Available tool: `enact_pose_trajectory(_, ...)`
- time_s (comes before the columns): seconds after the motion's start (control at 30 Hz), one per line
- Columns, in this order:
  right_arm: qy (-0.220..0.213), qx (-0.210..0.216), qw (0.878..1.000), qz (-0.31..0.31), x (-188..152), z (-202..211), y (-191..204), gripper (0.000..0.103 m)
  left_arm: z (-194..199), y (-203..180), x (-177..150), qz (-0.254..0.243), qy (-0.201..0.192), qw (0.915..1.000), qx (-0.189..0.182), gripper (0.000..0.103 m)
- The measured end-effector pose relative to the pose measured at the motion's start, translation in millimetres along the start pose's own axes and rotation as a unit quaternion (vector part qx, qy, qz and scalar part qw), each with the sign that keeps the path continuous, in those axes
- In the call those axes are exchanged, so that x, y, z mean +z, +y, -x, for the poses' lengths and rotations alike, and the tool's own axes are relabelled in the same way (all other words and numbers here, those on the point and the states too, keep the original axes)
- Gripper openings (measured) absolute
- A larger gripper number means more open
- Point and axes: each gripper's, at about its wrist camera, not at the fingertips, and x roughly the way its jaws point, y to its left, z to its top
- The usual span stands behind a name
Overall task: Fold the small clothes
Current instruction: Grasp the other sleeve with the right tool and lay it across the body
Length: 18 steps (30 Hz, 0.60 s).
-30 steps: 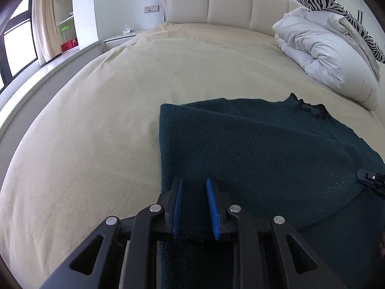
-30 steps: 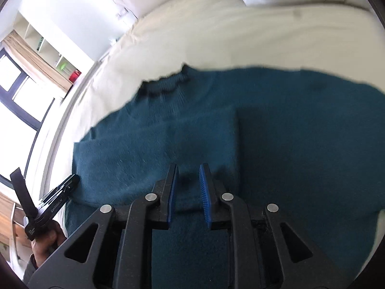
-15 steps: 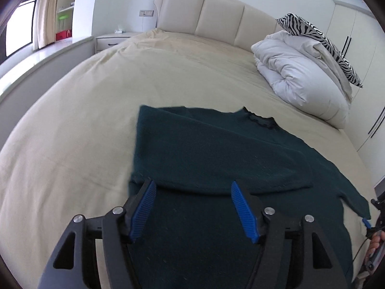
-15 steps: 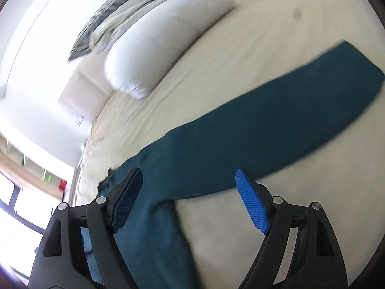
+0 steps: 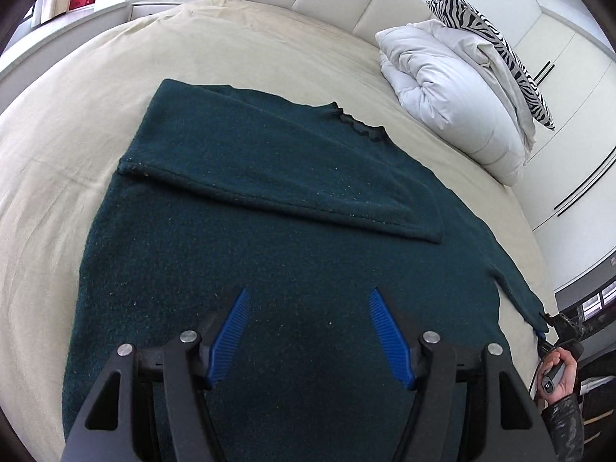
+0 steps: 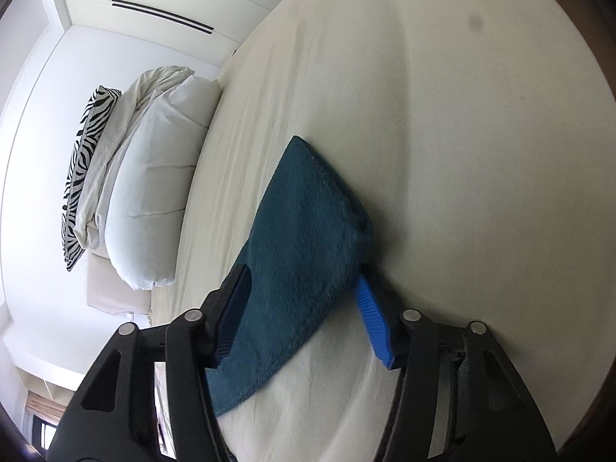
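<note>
A dark teal sweater point(image 5: 269, 238) lies flat on the cream bed. Its left sleeve point(image 5: 285, 177) is folded across the chest. Its right sleeve point(image 5: 512, 285) stretches out to the right. My left gripper point(image 5: 308, 308) is open and empty, hovering over the sweater's lower body. My right gripper point(image 6: 300, 292) is open with its jaws on either side of the right sleeve's cuff point(image 6: 308, 238), one blue pad point(image 6: 371, 319) beside the cuff's edge. It also shows in the left wrist view point(image 5: 554, 323) at the sleeve's end, held by a hand.
The cream bed point(image 5: 69, 123) spreads all around the sweater. A white duvet point(image 5: 454, 92) and a zebra-print pillow point(image 5: 492, 42) are piled at the headboard's right. A nightstand point(image 5: 161, 2) stands at the far left. Wardrobe doors point(image 5: 569, 69) line the right wall.
Both grippers opened and let go of the folded left sleeve. The left one drew back above the body. The right one swung out to the right sleeve's cuff and straddles it.
</note>
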Motion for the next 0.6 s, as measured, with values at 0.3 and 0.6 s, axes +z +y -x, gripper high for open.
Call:
enact_pose_trajectory(0.3, 0.002, -0.03, 0.989, 0.145, -10.0, -17.7, 89.0, 0.007, 2.7, 11.0, 5.9, 0.018, -0.007, 0.9996, -0.018, 0.068)
enact_pose_trajectory(0.6, 0.065, 0.052, 0.91, 0.407, -167.2, -33.9, 287.2, 0.007, 14.0, 38.0, 16.5, 0.051, -0.024, 0.9979, -0.033, 0.068)
